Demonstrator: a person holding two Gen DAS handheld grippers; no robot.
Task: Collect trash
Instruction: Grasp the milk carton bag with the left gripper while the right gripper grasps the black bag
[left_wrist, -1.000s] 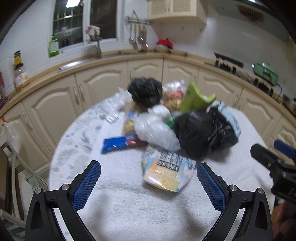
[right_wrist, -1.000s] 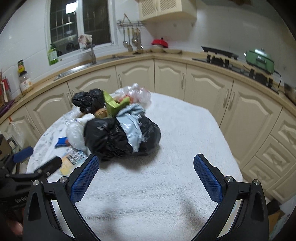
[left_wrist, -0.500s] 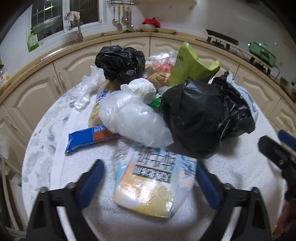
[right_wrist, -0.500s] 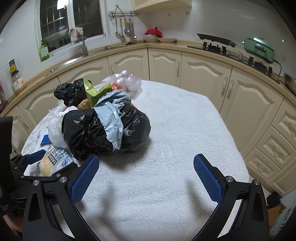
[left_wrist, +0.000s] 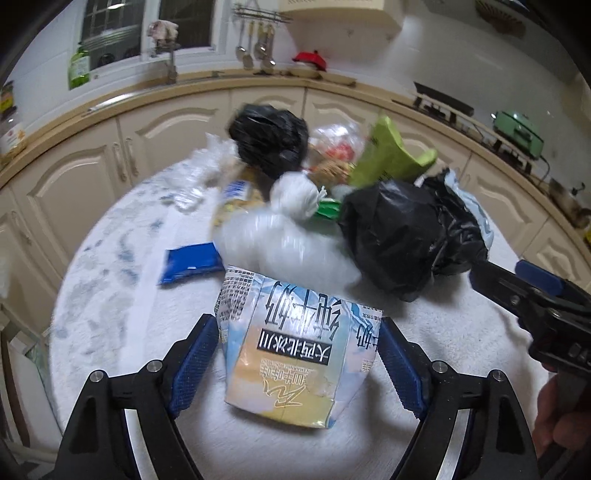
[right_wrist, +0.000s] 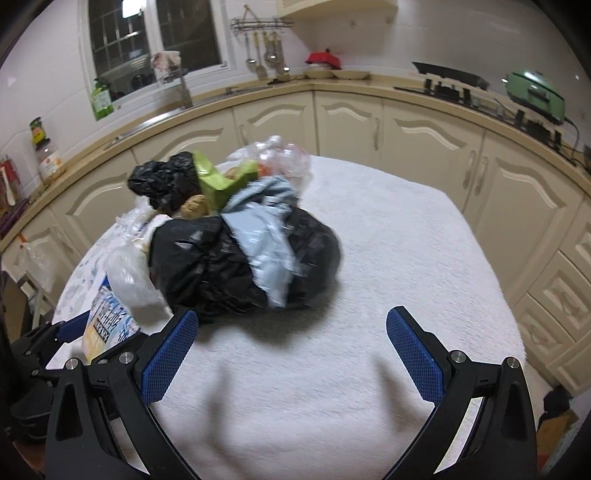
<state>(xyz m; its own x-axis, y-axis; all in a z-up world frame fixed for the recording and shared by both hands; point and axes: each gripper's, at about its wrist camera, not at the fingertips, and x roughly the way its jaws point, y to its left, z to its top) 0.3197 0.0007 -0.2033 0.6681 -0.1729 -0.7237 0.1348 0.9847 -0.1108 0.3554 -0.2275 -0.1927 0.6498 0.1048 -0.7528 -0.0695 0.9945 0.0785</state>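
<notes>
A pile of trash lies on the white towel-covered table (right_wrist: 388, 258). My left gripper (left_wrist: 297, 354) is shut on a crumpled milk carton (left_wrist: 295, 350) with blue and yellow print; its blue pads press both sides. Behind the carton lie a white plastic bag (left_wrist: 280, 240), a big black bag (left_wrist: 399, 229), a smaller black bag (left_wrist: 269, 138), a green pouch (left_wrist: 388, 155) and a blue wrapper (left_wrist: 188, 260). My right gripper (right_wrist: 291, 350) is open and empty, just in front of the big black bag (right_wrist: 236, 262). It also shows at the right of the left wrist view (left_wrist: 532, 295).
Cream kitchen cabinets (right_wrist: 424, 144) curve round the far side of the table. A worktop above them holds a green appliance (right_wrist: 535, 92), bottles (right_wrist: 101, 99) and a tap (right_wrist: 181, 85). The table's right edge (right_wrist: 495, 266) drops off toward drawers.
My left gripper moved forward over the milk carton and closed on its sides. My right gripper drifted slightly nearer the big black bag and stayed open.
</notes>
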